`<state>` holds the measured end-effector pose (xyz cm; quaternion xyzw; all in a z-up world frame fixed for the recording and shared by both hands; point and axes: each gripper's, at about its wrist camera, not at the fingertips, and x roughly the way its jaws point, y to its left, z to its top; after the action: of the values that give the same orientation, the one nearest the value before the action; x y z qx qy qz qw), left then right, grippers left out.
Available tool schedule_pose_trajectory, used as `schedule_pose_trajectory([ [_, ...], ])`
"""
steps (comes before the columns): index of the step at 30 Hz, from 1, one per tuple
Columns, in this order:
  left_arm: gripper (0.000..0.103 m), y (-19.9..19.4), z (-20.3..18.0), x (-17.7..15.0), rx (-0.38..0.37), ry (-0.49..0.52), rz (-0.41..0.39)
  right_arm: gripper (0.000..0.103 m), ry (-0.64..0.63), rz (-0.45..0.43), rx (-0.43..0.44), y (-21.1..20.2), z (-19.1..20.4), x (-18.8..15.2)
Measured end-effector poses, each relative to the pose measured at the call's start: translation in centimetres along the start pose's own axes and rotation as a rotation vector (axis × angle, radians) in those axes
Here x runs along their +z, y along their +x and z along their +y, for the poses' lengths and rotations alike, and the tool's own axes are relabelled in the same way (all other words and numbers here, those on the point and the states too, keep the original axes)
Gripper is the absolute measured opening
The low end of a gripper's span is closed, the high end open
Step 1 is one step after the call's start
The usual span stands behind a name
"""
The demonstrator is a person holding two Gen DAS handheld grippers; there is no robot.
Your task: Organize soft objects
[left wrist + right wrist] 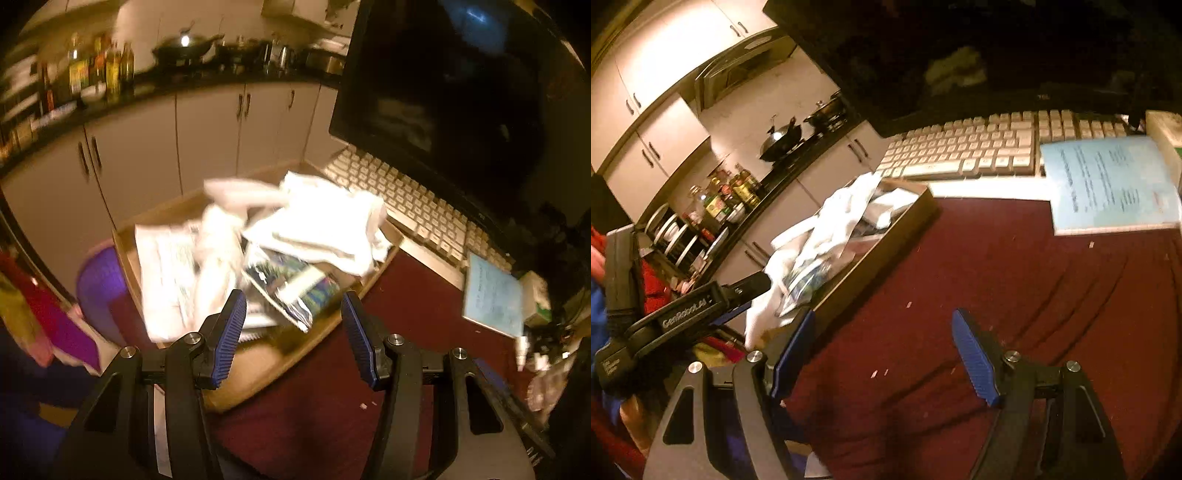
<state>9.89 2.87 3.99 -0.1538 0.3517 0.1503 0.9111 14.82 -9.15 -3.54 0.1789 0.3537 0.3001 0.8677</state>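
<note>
Two fisheye views share one scene: a shallow cardboard box (354, 284) on a dark red tabletop (332, 387), heaped with white cloths (325, 221) and a blue-green printed packet (291, 280). The left wrist view looks down into the box, with the left hand-held gripper (293, 321) spread wide and nothing between its blue pads (232, 317); it also shows a purple round object (99, 288) beside the box. The right wrist view sees the box from its side, the cloths spilling over its near end, and the left hand-held gripper's black body at the left. The right hand-held gripper (882, 354) stands wide and empty over bare red cloth. Both show the white keyboard (964, 147) and a pale blue booklet (1108, 184).
</note>
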Motion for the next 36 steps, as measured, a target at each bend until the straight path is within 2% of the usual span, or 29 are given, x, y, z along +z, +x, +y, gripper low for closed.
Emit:
schedule_pose_trajectory([
  [3,0.054,1.1,0.8,-0.1,-0.013,0.006,0.055,0.076,0.004,0.01,-0.018,0.5,0.2,-0.1],
  [5,0.054,1.5,0.9,-0.2,0.005,0.036,0.077,0.076,-0.008,0.018,-0.017,0.7,0.6,-0.5],
  [7,0.054,1.1,1.1,-0.4,0.044,0.053,0.051,0.076,-0.027,0.043,-0.012,1.3,1.2,-0.9],
  [9,0.054,0.5,1.6,-0.5,0.052,0.066,0.015,0.076,-0.028,0.068,0.015,1.9,2.0,-0.8],
  [11,0.054,0.0,2.3,-0.7,0.07,0.06,-0.01,0.076,-0.061,0.061,0.016,1.8,3.3,-0.7],
  [14,0.054,0.3,3.2,-0.5,0.085,0.056,0.016,0.076,-0.139,0.051,-0.027,1.7,5.7,-0.4],
  [17,0.054,0.0,4.1,-0.6,0.099,0.039,-0.006,0.076,-0.193,0.043,-0.033,1.9,7.5,-0.2],
  [22,0.054,0.1,5.0,-1.1,0.134,0.078,-0.008,0.076,-0.171,0.083,-0.03,3.4,8.3,-0.2],
  [27,0.054,0.6,5.2,-1.9,0.144,0.116,-0.003,0.076,-0.166,0.066,-0.058,3.7,8.8,-0.4],
  [36,0.054,1.4,5.4,-2.2,0.114,0.097,0.002,0.076,-0.178,0.084,-0.066,4.1,8.9,-1.0],
])
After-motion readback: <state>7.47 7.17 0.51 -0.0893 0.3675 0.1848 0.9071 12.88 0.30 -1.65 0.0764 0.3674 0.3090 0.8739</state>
